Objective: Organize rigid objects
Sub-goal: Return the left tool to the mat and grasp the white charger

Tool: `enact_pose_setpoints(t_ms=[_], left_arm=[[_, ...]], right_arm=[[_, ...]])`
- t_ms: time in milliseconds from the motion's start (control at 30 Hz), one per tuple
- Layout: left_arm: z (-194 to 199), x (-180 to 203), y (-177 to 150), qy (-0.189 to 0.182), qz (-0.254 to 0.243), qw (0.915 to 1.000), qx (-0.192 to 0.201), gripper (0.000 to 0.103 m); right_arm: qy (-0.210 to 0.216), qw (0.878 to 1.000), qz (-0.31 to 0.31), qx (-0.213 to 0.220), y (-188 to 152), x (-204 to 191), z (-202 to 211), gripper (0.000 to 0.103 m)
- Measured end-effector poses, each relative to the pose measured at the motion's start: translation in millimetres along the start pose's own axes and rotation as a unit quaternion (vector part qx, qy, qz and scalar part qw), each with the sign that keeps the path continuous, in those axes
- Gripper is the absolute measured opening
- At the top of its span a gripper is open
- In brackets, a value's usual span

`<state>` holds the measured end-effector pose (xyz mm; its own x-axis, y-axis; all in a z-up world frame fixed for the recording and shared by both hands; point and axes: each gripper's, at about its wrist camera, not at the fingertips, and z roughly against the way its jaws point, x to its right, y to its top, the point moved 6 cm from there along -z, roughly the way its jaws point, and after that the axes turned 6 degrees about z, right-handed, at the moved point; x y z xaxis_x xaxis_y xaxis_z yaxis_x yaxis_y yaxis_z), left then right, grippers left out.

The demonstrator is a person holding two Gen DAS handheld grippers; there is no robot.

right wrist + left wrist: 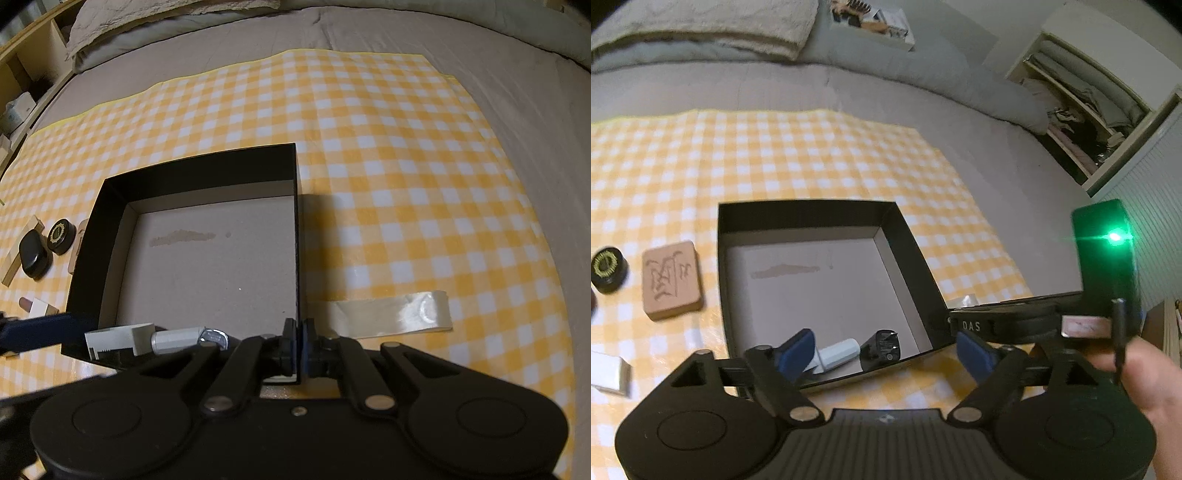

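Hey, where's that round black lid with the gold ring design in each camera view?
Left wrist view: round black lid at the far left edge, left of the tan carved block.
Right wrist view: round black lid at mid-left, just outside the box's left wall.
Shared landmark: the black box on the yellow checked cloth.

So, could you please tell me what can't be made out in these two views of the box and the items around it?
- Left wrist view: the white block is cut off by the frame edge.
- Left wrist view: part of the white adapter is hidden behind the left hand-held gripper.
- Right wrist view: the tan carved block is mostly hidden behind the black box wall.
- Right wrist view: the right hand-held gripper covers the box's near corner.
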<state>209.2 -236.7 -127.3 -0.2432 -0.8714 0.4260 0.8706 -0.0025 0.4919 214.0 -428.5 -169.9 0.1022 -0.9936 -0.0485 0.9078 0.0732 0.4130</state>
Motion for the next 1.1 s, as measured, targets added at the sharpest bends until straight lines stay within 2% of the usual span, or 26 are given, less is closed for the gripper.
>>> enact_pose_setpoints(t_ms=[300,567,767,1100], left_arm=[[28,-6,-3,0.012,-0.035,0.9989,0.029,0.101],[52,-37,-2,0.042,-0.071,0.9955,0.047,0.103],[73,-78,-1,0.097,-0.078,0.9905,0.060,0.103],[95,-167,-10,0.186,-0.021,0.9819,0.030,0.103]], right_arm=[[0.003,1.000,0.006,0.001,-1,2,-3,0.004],[0.001,1.000,0.007,0.000,0,4,-3,0.004],[0.000,1.000,0.005,-0.001,0,5,-5,0.004],[-0.010,1.000,-0.001,-0.007,4,3,-9,0.003]])
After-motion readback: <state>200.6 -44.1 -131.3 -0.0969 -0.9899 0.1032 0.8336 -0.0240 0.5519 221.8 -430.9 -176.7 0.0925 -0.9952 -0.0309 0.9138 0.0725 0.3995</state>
